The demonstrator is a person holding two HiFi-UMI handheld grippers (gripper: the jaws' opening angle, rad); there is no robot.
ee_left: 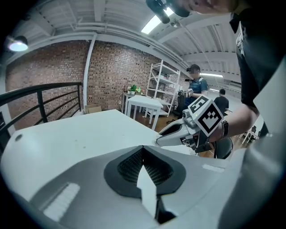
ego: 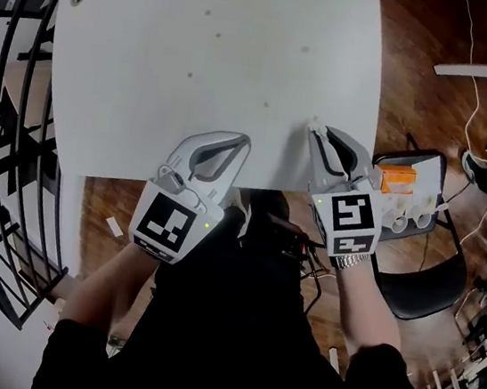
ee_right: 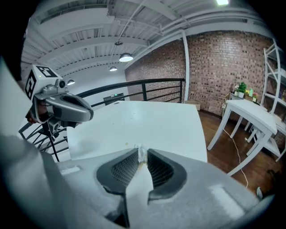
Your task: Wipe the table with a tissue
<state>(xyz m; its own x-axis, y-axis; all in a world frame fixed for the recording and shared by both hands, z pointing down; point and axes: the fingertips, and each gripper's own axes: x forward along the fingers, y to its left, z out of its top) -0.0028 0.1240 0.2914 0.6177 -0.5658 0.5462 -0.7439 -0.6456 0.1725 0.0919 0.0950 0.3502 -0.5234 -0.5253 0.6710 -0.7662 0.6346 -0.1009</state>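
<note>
- Pale bench (ego: 220,42) starts right at the person's body, and its near edge runs under both tools, with brown wooden floor showing below it.
- Closest in, the left tool (ego: 240,142) rests at that near edge. Its jaws are clenched tip to tip, and its own view shows nothing caught between them.
- Just beside it to the right, the right tool (ego: 314,129) sits over the same edge. Its jaws are clamped on a small scrap of tissue (ee_right: 141,153).
- The scrap pokes out a little past the tips and carries a faint yellowish mark where it is pinched.
- The scrap is low over the bench, but no view settles whether it actually touches the surface.
- Farther out, a few dark specks (ego: 266,105) dot the middle of the bench, and the rest of the top lies bare.
- Judged from this, the tissue is in hand and the wiping is at its start, with the specks not yet reached.
- The next move calls for pressing the scrap lightly onto the surface and sweeping it away from the body toward the specks.
- So little tissue shows that the hard jaw tips could scrape the bench instead, so a low, tilted approach seems wise.
- The left tool need only keep clear of the stroke.
- Beyond the bench stand a black chair (ego: 419,286) to the right and a black railing (ego: 3,110) to the left.
- A brick wall (ee_right: 223,67) closes the room at the back.
</note>
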